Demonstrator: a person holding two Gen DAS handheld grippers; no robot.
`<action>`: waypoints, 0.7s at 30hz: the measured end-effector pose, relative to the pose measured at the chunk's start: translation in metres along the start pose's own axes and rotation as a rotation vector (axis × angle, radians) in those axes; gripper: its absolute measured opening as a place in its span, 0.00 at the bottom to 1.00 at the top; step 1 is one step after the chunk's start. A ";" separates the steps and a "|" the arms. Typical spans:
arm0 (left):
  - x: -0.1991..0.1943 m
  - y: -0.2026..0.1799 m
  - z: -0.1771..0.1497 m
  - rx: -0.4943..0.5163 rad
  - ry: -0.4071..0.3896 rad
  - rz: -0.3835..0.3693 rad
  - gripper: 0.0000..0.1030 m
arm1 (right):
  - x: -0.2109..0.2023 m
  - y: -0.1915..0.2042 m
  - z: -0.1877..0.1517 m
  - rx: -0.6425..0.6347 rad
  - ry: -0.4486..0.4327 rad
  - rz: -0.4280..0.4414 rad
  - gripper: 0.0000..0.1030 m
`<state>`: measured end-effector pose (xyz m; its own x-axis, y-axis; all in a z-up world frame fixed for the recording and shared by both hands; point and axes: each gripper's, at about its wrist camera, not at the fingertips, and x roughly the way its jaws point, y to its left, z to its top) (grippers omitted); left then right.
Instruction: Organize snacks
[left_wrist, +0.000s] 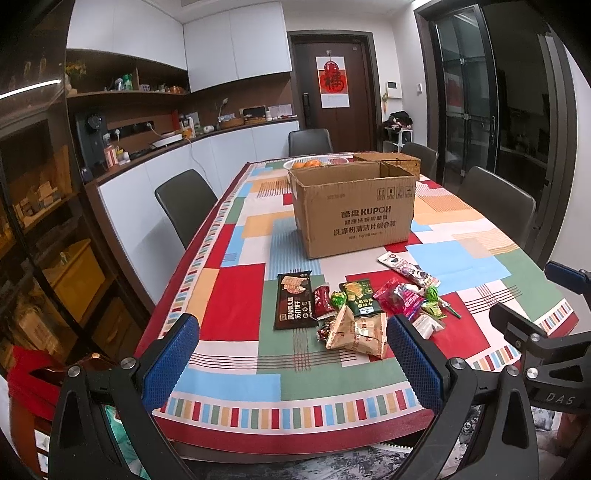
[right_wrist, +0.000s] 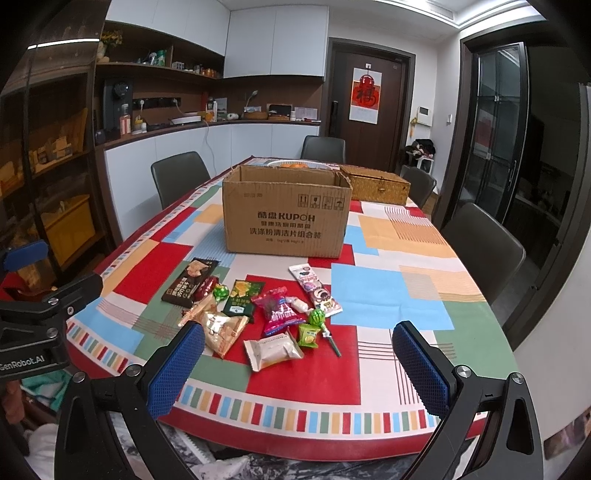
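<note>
Several snack packets lie in a loose pile near the table's front edge: a dark cracker pack, a green chip pack, tan pouches, a pink pack, a white pastry pack, lollipops. An open cardboard box stands behind them. My left gripper is open and empty, held just short of the pile. My right gripper is open and empty, above the front edge.
The table wears a colourful patchwork cloth. A woven basket and a fruit bowl stand behind the box. Dark chairs line both sides. Counters and shelves run along the left wall.
</note>
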<state>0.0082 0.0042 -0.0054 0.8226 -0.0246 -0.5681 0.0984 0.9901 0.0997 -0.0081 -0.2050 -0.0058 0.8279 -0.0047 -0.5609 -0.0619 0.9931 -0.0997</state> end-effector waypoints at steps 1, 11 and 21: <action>0.001 0.000 0.000 -0.002 0.002 -0.005 1.00 | 0.002 0.000 0.000 -0.003 0.007 0.001 1.00; 0.030 -0.004 -0.002 -0.001 0.079 -0.081 1.00 | 0.032 -0.002 -0.004 0.009 0.085 0.035 1.00; 0.062 -0.008 0.000 0.017 0.137 -0.163 0.81 | 0.077 -0.003 -0.008 0.029 0.201 0.088 0.99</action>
<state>0.0587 -0.0055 -0.0416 0.7115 -0.1642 -0.6833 0.2341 0.9722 0.0102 0.0511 -0.2094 -0.0555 0.6917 0.0617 -0.7196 -0.1103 0.9937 -0.0208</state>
